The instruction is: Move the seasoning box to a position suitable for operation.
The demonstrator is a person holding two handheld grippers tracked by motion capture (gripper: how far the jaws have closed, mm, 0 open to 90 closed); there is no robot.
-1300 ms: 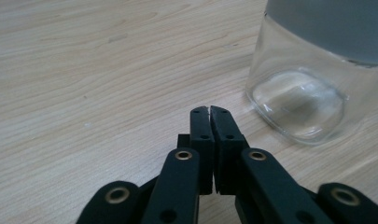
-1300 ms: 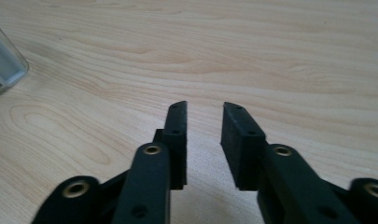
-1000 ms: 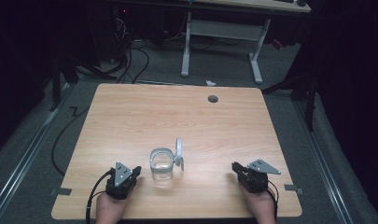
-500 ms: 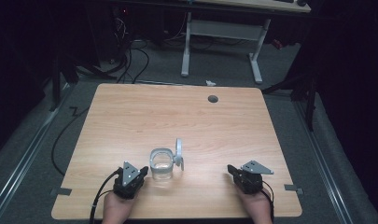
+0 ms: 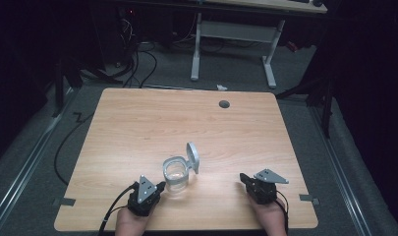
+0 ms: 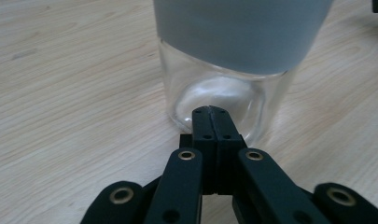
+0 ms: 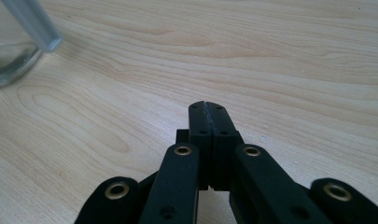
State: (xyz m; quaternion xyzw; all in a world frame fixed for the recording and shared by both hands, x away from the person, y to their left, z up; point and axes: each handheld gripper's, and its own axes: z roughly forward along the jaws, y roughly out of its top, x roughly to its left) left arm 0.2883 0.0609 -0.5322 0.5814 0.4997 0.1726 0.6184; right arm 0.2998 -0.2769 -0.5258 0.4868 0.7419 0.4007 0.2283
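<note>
The jar is standing upright near the front middle of the bench, its grey hinged lid swung up and open on the far right side of its rim. In the left gripper view the jar is running off the top edge, so its mouth and lid are cut off there; a grey band is covering its upper wall and hiding what is inside, while the clear lower part is showing nothing but glare. In the right gripper view just a corner of the jar is peeking in at the upper left, with a grey strip slanting across it that is hard to identify. From above, both forearms are cut off by the bottom edge. The left tool is sitting just beside the jar's near left side, its jaws fully closed on each other and gripping nothing; in its own view the left tool is pointing at the glass base, and whether the tips are touching it is unclear. The right tool is resting well apart from the jar toward the bench's right, and its jaws are pressed together, holding nothing.
</note>
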